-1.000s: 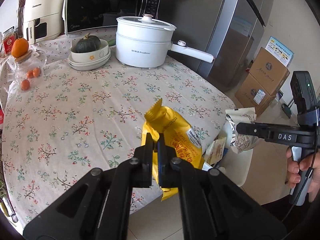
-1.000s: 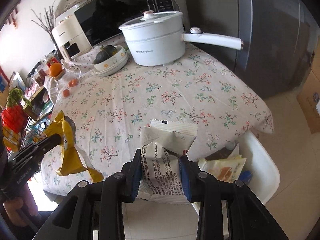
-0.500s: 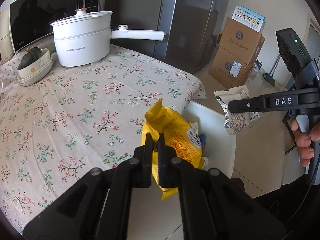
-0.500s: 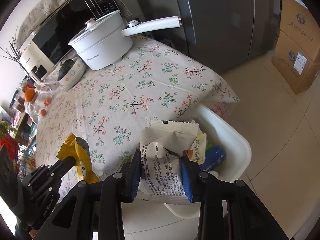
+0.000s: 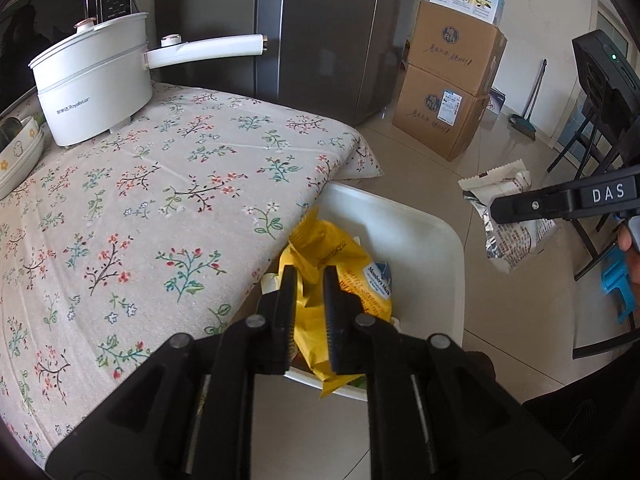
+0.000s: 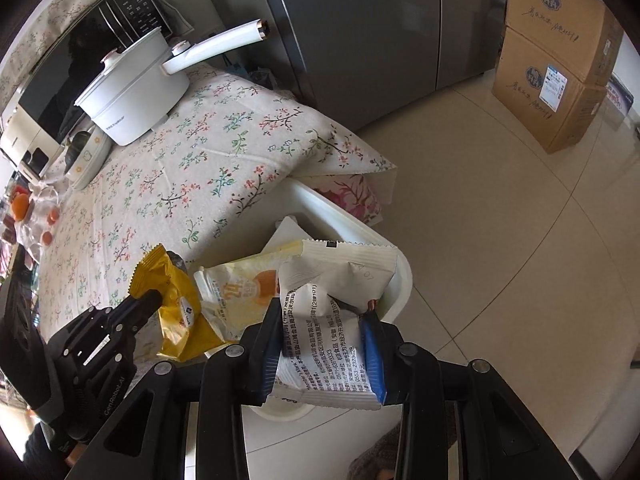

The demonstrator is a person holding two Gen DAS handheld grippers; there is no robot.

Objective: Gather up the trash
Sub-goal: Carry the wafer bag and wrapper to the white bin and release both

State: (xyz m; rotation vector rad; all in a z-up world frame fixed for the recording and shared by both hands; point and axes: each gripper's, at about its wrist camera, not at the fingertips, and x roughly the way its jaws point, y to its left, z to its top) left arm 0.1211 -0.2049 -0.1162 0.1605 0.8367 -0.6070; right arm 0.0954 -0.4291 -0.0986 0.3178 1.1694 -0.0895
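Observation:
A yellow snack wrapper (image 5: 340, 256) hangs between the fingers of my left gripper (image 5: 310, 276), over the white bin (image 5: 432, 248) at the table's edge. The left jaws are opening, with a gap showing on either side of the wrapper. The right wrist view shows the same yellow snack wrapper (image 6: 176, 292) at the left gripper's (image 6: 150, 300) tip. My right gripper (image 6: 322, 310) is shut on a crumpled white wrapper (image 6: 332, 332) with black print, held over the white bin's (image 6: 344, 216) right side. The left wrist view shows that white wrapper (image 5: 508, 236) in the right gripper (image 5: 500, 210), off to the right.
A pale yellow pouch (image 6: 240, 292) lies in the bin. The floral tablecloth (image 5: 160, 200) carries a white pot (image 5: 92, 88) with a long handle. A grey fridge (image 5: 328, 32) and stacked cardboard boxes (image 5: 448, 92) stand behind on the tiled floor.
Both grippers have swung from above the table to over the white bin. The left jaws, shut on the yellow wrapper before, have parted. The right grip is unchanged.

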